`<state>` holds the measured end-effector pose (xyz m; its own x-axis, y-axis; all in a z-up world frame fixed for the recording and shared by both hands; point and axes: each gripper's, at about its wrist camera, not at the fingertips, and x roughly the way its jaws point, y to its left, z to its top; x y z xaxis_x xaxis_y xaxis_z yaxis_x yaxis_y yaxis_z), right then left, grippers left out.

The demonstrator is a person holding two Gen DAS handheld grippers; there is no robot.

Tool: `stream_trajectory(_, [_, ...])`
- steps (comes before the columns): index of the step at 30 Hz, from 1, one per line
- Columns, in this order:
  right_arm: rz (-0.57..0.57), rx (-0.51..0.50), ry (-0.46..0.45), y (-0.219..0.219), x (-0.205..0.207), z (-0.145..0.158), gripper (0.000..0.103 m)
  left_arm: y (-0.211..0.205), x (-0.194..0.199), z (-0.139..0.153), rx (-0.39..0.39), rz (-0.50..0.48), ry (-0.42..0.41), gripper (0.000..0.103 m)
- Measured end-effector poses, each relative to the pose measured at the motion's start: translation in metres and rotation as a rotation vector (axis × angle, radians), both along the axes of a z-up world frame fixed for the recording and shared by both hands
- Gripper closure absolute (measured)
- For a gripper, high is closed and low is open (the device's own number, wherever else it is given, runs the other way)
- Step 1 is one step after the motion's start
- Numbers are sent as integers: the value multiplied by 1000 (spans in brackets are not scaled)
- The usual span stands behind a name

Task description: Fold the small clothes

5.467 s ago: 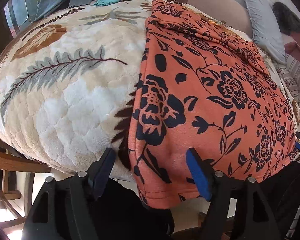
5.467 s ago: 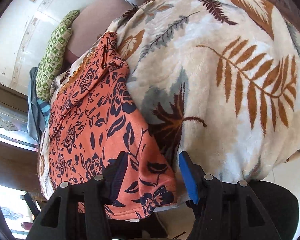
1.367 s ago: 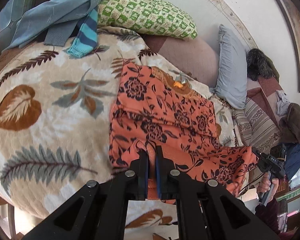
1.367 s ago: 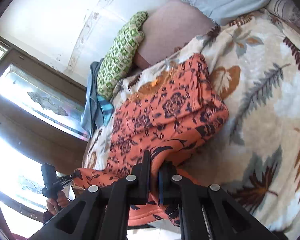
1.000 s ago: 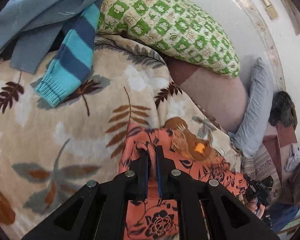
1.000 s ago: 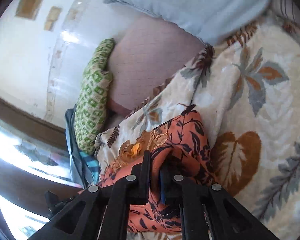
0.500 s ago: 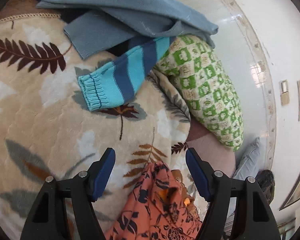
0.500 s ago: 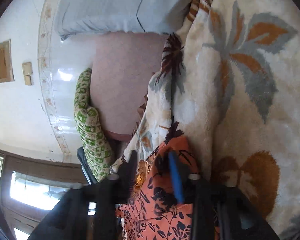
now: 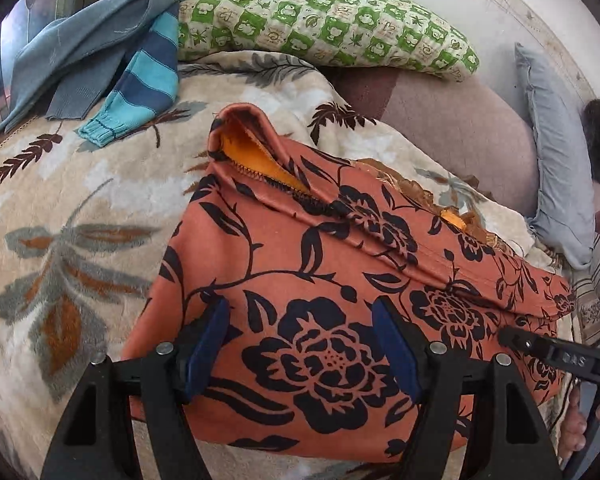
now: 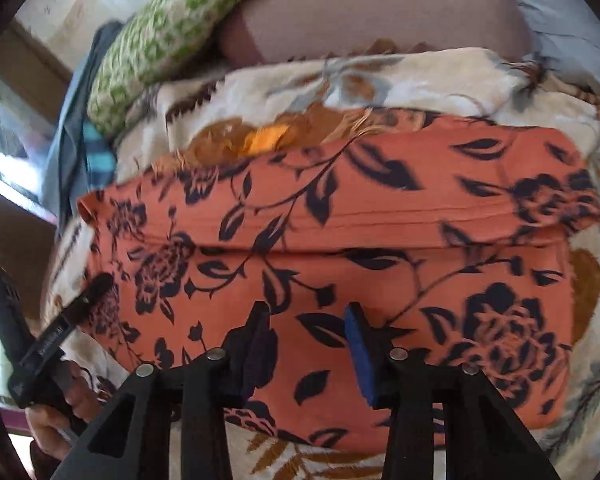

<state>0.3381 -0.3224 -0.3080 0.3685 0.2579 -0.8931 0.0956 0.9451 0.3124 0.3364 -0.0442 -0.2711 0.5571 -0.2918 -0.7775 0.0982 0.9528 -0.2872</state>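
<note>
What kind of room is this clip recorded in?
Most likely a bedroom: a leaf-print blanket covers a bed, pillows lie along the wall, and an orange flowered garment lies folded on top.

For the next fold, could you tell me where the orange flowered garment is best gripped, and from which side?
Judging by its pose, take the orange flowered garment at the two ends of its near folded edge, coming in low from the near side of the blanket. That edge lies flat, while the far hem stands rumpled. Both the left gripper and right gripper hover open over it.
</note>
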Motion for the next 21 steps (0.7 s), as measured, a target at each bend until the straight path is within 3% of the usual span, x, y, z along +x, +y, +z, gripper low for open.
stream_trajectory(3, [-40, -29, -21, 7, 51, 1, 63, 3, 9, -2, 6, -26, 31, 29])
stream_trajectory(5, [-131, -15, -20, -5, 90, 2, 63, 1, 15, -4, 18, -43, 30, 29])
stream_trajectory(9, [-372, 167, -240, -40, 107, 45, 61, 8, 19, -1, -19, -49, 31, 29])
stream_trajectory(11, [-374, 188, -282, -42, 96, 61, 50, 17, 23, 1, -66, -28, 34, 29])
stream_trajectory(14, [-301, 77, -285, -37, 67, 72, 50, 32, 24, 9, -64, 50, 10, 29])
stream_trajectory(18, [-320, 121, -231, -68, -3, 60, 50, 55, 23, 19, -17, 142, -10, 29])
stream_trajectory(21, [-391, 141, -209, -100, -63, 46, 41, 70, 20, 18, -15, 195, 23, 29])
